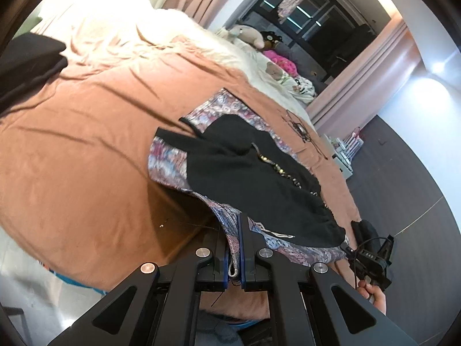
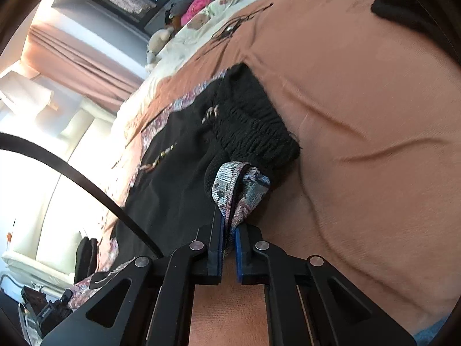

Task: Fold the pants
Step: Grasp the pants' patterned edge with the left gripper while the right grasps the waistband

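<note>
The pants [image 1: 247, 167] lie spread on an orange-brown bed sheet [image 1: 86, 144]. They are black, with a patterned pink-and-blue fabric along the edges and a ribbed black waistband [image 2: 253, 127]. My left gripper [image 1: 233, 225] is shut on a patterned edge of the pants, lifted a little off the sheet. My right gripper [image 2: 229, 225] is shut on a bunched patterned corner [image 2: 239, 184] beside the waistband. The right-hand tool [image 1: 371, 259] and the hand holding it show at the lower right of the left wrist view.
A black garment [image 1: 28, 63] lies at the bed's far left. Plush toys and pillows [image 1: 250, 37] sit at the head, and a thin dark tangle [image 1: 299, 129] lies on the sheet. Dark floor [image 1: 403, 173] runs past the bed's edge. Another black item [image 2: 394, 3] lies on the sheet.
</note>
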The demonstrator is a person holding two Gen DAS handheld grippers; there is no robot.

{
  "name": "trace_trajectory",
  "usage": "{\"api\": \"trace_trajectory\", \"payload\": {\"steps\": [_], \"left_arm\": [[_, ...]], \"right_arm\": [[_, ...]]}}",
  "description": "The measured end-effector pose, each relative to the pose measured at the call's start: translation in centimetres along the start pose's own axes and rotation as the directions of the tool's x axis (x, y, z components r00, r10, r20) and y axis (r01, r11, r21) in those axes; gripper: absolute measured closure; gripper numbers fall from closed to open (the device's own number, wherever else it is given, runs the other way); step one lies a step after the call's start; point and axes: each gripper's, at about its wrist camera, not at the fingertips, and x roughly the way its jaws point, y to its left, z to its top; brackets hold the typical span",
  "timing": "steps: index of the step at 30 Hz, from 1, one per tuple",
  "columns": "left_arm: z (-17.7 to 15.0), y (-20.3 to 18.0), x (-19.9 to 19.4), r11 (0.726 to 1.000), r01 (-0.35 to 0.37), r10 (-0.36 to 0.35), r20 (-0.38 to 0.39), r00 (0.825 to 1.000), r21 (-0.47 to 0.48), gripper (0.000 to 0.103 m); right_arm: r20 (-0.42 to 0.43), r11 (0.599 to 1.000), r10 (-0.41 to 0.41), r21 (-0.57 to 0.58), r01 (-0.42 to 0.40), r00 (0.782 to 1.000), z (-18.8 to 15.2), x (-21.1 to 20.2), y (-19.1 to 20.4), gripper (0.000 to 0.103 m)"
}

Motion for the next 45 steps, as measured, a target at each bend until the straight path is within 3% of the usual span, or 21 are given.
{"api": "trace_trajectory", "payload": {"steps": [6,23,35,45], "left_arm": [[2.6,-0.8,-0.4,1.000,0.010,-0.010,0.035,0.999,0.007,0.098],[15.0,-5.6,3.2,0.992,0.012,-0.027,0.120,0.992,0.126,0.098],[22.7,-7.2,11.0,0.986,-0.024,0.006,0.109,0.994,0.168,0.098],[26.3,-5.6,21.4,0.980,-0.070,0.065,0.032,0.997,0.185,0.098]], "right_arm": [[-0.004,1.000,0.005,-0.011,-0.005,1.000,-0.4,-0.8,1.6,0.100],[0.085,0.996,0.052,-0.070,-0.046,0.995,5.1,1.2,6.1,0.100],[0.103,0.997,0.021,-0.075,-0.013,0.995,10.5,6.7,8.9,0.100],[0.072,0.996,-0.028,-0.079,0.034,0.997,14.7,12.1,9.5,0.100]]}}
